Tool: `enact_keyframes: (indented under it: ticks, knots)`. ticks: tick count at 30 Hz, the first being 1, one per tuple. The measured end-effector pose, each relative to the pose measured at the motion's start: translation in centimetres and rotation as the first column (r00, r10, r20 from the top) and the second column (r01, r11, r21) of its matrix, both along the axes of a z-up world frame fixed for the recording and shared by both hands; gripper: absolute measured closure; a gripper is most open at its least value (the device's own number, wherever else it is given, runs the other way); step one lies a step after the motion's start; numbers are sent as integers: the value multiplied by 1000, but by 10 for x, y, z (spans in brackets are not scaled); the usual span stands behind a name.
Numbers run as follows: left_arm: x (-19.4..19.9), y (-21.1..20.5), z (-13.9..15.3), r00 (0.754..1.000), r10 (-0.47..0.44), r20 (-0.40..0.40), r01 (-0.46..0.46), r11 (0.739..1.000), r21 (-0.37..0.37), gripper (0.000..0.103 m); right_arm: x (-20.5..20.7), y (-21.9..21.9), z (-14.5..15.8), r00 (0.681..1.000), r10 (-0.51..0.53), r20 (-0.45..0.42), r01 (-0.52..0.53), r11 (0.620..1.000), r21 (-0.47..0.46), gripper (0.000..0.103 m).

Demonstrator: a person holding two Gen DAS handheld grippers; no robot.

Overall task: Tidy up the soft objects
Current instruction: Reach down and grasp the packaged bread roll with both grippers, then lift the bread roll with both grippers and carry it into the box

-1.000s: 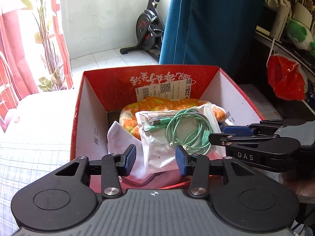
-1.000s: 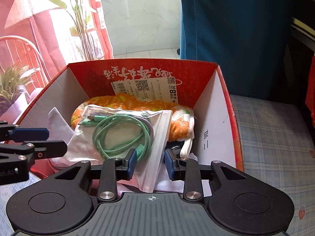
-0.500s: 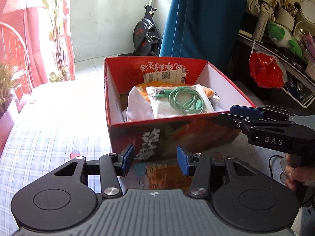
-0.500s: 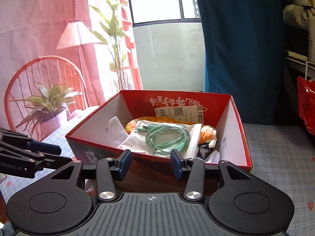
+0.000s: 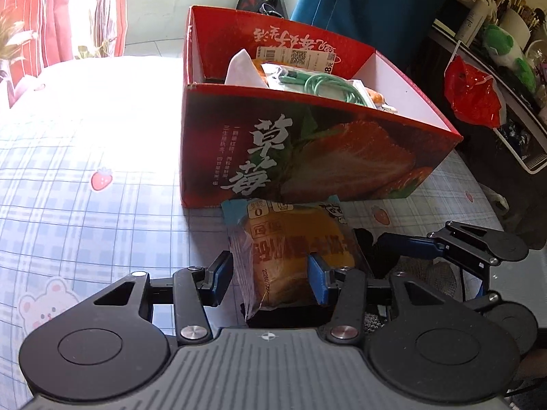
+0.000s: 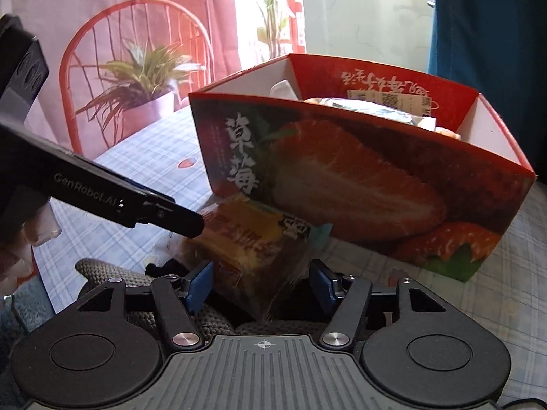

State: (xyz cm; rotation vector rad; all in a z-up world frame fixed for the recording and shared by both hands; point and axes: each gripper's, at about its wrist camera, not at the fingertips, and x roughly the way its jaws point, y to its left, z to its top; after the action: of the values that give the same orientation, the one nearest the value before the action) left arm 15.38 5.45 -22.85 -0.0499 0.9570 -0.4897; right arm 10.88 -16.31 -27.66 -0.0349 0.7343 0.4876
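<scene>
A wrapped yellow cake packet [image 5: 290, 239] lies on the checked cloth just in front of the red strawberry box [image 5: 307, 157]. It also shows in the right wrist view [image 6: 249, 235], next to the box [image 6: 359, 184]. My left gripper [image 5: 270, 278] is open, its jaws either side of the packet's near end. My right gripper [image 6: 261, 285] is open, its jaws around the packet's other end. The box holds a bag with a green cable [image 5: 328, 85], a white packet and an orange soft item.
The box stands on a blue checked cloth [image 5: 85, 188] with strawberry prints. A grey knitted item [image 6: 102, 270] lies under the right gripper. A red chair [image 6: 136, 51] and potted plant stand beyond the table. A red bag [image 5: 475, 95] hangs at right.
Both grippers have pulled back out of the box and dropped low in front of it. They now straddle the cake packet, which was not seen before.
</scene>
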Motion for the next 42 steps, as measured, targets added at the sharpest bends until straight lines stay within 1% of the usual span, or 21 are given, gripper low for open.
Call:
enact_keyframes:
  ticks: [1,2,6,9,11,13,17,24,26,29,32,39,42]
  knots:
    - [1,0,-3,1000,1,-7,-1,1000,-8,53,0,2,-2,1000,7,-3,-7,1000,-3,36]
    - [3,-1,-5,1000,1,-14,-1,1000,-20,53,1,3,-4,1000,13,-7,-13,1000,0,35]
    - [9,-4,-10,999,-8,-37,6,998,-61,54,7,6,-11,999,34,-27,-34,999,4,35]
    - [12,-8,-13,998,-24,-52,21,998,-65,57,10,7,-14,998,66,-16,-66,998,-1,39]
    - [12,-8,-17,997,-26,-66,21,997,-71,58,10,11,-14,997,83,4,-83,996,-22,40]
    - [13,-8,-20,997,-22,-73,16,997,-82,58,10,13,-14,995,101,13,-100,995,-29,46]
    - [15,-12,-23,997,-16,-72,9,996,-85,59,16,14,-17,995,102,-3,-102,994,-27,53]
    - [12,-17,-21,998,4,-62,-8,998,-57,59,18,11,-23,997,84,-1,-84,996,12,53]
    - [10,-18,-18,998,12,-61,-15,998,-57,59,18,11,-22,998,64,-4,-64,998,26,55]
    - [5,-18,-9,999,23,-40,-25,997,-70,59,15,10,-14,999,42,11,-43,998,44,57]
    - [-3,-13,9,1000,15,-2,-15,996,-83,60,10,6,-1,997,55,50,-58,997,52,57]
    - [-29,-9,59,995,4,97,4,997,-83,60,-2,2,42,986,96,138,-105,992,62,57]
    - [-38,-8,77,991,2,135,9,996,-87,60,-6,-1,61,981,105,161,-118,990,73,58]
